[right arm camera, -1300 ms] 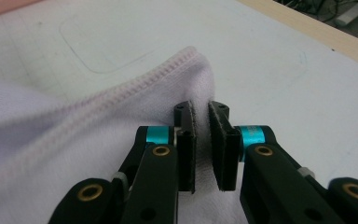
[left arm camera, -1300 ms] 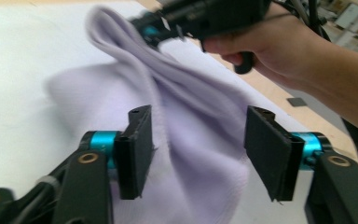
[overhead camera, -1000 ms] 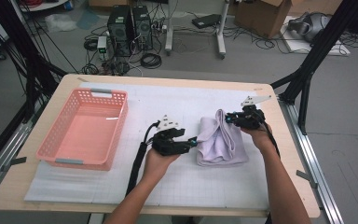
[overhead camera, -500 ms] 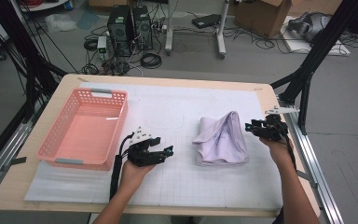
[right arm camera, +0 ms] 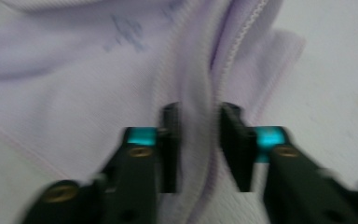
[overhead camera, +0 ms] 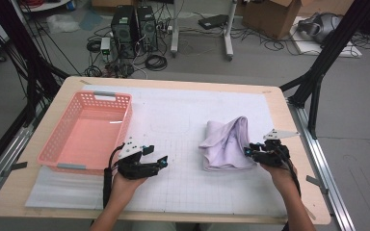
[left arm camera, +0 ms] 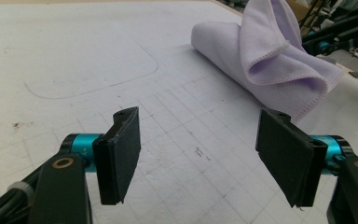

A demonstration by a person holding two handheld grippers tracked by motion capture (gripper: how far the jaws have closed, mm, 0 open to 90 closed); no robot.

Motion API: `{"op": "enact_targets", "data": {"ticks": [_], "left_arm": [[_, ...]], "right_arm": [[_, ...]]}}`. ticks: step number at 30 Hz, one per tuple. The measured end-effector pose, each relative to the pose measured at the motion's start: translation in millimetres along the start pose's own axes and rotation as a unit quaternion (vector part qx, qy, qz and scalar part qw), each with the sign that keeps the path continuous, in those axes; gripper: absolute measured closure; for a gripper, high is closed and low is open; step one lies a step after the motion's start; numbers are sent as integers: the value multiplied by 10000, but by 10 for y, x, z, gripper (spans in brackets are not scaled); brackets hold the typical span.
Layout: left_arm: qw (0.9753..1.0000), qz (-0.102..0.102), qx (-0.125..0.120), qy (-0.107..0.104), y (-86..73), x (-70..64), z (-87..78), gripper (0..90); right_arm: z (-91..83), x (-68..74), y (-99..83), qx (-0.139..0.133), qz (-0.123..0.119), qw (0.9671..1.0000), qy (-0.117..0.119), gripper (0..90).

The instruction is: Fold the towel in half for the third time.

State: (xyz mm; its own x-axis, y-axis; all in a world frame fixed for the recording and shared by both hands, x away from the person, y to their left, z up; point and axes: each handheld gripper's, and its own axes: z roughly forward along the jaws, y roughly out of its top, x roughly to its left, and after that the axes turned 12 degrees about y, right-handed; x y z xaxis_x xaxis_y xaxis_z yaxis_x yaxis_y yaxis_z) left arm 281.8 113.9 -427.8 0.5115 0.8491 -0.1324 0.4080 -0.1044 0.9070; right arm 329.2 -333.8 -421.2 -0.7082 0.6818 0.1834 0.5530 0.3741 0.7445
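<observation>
1. On the worktop [overhead camera: 183,192], to the right of the pink basket [overhead camera: 87,134], lies a lilac cloth [overhead camera: 226,144], loosely folded with one corner standing up at its far end.
2. The right hand-held gripper [overhead camera: 248,152] sits at the cloth's right edge. In the right gripper view its jaws are nearly closed around a raised fold of cloth [right arm camera: 198,116]; the picture is blurred, so the pinch looks firm, but I cannot be sure that it has fully closed.
3. The left hand-held gripper [overhead camera: 163,162] rests between the basket and the cloth, nearer the basket. Its jaws stand wide apart with nothing between them, and the left gripper view shows bare gridded worktop under them, with the cloth [left arm camera: 265,56] well ahead.
4. To do this step well, the right hand-held gripper should bite through all the layers at the hem, not just the top one, before any lift; a shallow pinch would likely let the cloth unfold or slip.
5. The left hand-held gripper would do best to come in at the cloth's left edge and take the matching side, so the cloth hangs level.
6. The basket stands on the left part of the worktop, well apart from the cloth. It is empty, with its floor showing through.
</observation>
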Motion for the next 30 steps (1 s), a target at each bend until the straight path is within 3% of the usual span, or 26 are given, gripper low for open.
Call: {"op": "enact_targets", "data": {"ticks": [4, 5, 6, 8, 10, 14, 18, 23, 26, 28, 30], "left_arm": [[10000, 21, -58, -22, 5, 6, -36, 313], [10000, 22, -64, -26, 6, 5, -42, 313], [10000, 18, -67, -27, 5, 4, -46, 313], [10000, 36, -77, -23, 7, 1, -48, 313], [10000, 38, -87, -12, 9, -8, -51, 314], [9999, 44, -111, -3, 13, -27, -67, 313], [9999, 51, -98, 10, 6, -33, -72, 314], [10000, 44, -76, -5, -1, -35, -71, 315], [10000, 29, -72, 14, -6, -19, -68, 317], [10000, -1, -62, 20, -11, -7, -66, 317], [10000, -22, -53, 26, -14, 1, -66, 319]], "right_arm": [[-11, -1, -67, 318, 203, 9984, -412, 827], [-30, 8, -78, 359, 251, 9978, -497, 797], [-50, 21, -84, 396, 255, 9970, -608, 709], [-110, 48, -74, 265, 321, 9963, -750, 614], [-182, 107, -18, -80, 267, 9971, -703, 591], [-181, 287, 195, -428, -54, 9979, -487, 579], [-31, 439, 379, -456, -209, 9986, -175, 549], [206, 509, 531, -434, 46, 9989, 154, 466], [328, 537, 592, -383, 201, 9989, 176, 427], [392, 547, 625, -320, 229, 9992, 46, 408], [449, 564, 655, -228, 89, 9997, -95, 427]]}}
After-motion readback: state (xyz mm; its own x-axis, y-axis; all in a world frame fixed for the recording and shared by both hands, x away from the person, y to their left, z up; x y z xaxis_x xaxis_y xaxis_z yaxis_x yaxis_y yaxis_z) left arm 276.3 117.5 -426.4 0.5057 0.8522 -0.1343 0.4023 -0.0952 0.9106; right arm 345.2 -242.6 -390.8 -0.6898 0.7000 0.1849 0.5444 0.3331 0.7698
